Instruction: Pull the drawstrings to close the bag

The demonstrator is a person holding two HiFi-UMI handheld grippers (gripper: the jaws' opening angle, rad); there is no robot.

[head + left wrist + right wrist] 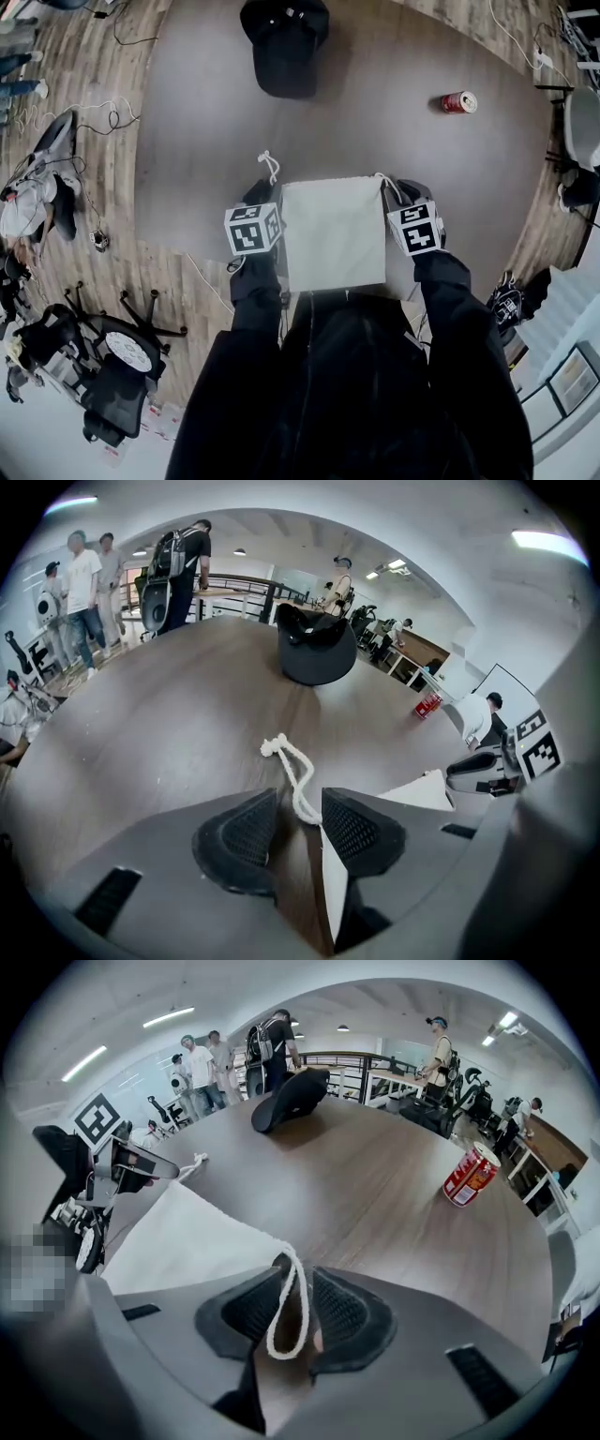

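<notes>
The white bag point(333, 230) is lying flat on the tabletop point(422, 159). The left tongs point(300, 822), at its 10 o'clock, and the right tongs point(298, 1309), at its 2 o'clock, are standing apart. The left drawstring point(295, 775) and the right drawstring point(286, 1321) are lying loose between them.

Beyond the bag point(333, 234) the table point(394, 122) lies open, save a distant cap point(284, 42) and can point(459, 102).
</notes>
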